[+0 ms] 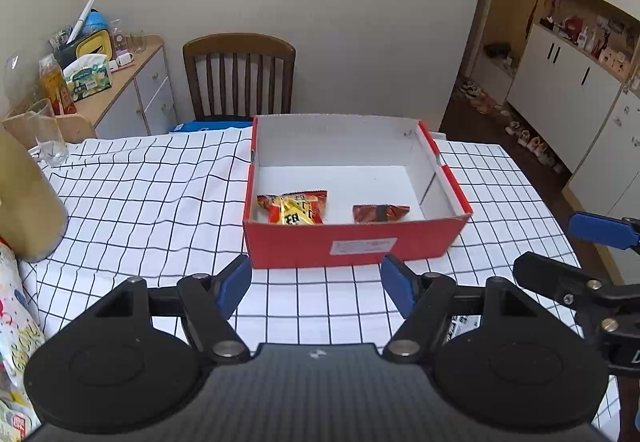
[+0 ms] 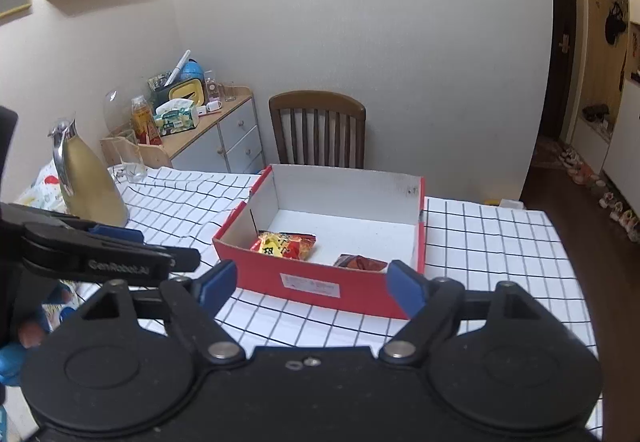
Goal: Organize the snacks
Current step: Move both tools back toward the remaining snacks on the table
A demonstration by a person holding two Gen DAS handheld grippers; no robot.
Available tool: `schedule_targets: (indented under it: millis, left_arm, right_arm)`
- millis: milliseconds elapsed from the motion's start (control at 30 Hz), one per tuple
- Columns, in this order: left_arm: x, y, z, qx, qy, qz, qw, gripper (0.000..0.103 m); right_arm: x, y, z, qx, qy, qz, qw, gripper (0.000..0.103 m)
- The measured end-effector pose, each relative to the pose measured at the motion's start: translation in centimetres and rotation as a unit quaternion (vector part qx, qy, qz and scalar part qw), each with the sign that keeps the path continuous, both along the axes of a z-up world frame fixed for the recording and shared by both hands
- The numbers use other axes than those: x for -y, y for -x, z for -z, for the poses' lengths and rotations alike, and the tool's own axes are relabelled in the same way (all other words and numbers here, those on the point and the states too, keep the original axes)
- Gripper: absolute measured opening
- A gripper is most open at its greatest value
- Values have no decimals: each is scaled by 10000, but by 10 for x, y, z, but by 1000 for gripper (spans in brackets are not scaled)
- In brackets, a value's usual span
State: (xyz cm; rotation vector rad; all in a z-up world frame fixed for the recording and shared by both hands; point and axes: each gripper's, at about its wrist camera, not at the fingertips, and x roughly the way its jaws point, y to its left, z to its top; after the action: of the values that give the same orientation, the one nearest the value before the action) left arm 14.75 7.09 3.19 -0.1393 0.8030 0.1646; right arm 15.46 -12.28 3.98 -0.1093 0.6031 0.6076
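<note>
A red cardboard box (image 1: 352, 242) with a white inside stands on the checkered tablecloth; it also shows in the right wrist view (image 2: 320, 284). Inside lie a red-and-yellow snack packet (image 1: 294, 208) (image 2: 286, 244) at the front left and a dark red-brown snack packet (image 1: 380, 213) (image 2: 360, 263) at the front right. My left gripper (image 1: 316, 284) is open and empty, just in front of the box. My right gripper (image 2: 312, 282) is open and empty, in front of the box too. The right gripper shows at the right edge of the left wrist view (image 1: 560, 254).
A gold jug (image 2: 90, 182) and a drinking glass (image 2: 130, 160) stand at the table's left. A colourful bag (image 1: 16, 322) lies at the left edge. A wooden chair (image 1: 240, 74) stands behind the table, with a cluttered sideboard (image 1: 128, 82) to its left.
</note>
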Motion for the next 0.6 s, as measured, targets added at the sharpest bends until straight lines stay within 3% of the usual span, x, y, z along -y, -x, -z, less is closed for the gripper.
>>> schedule_targets:
  millis: [167,267,600]
  left_arm:
    - [1,21,0,46,80,3,10000,71]
    - [0,33,2,76,106,-43,9999,79]
    - [-2,68,27,24,181,-67,9998,83]
  right_arm:
    - [9,14,6,-74,-96,3,9999,86]
    - [15,22,12,-139,-116,64,9998,91]
    - [33,41,37,-370,-133,180,9991,102]
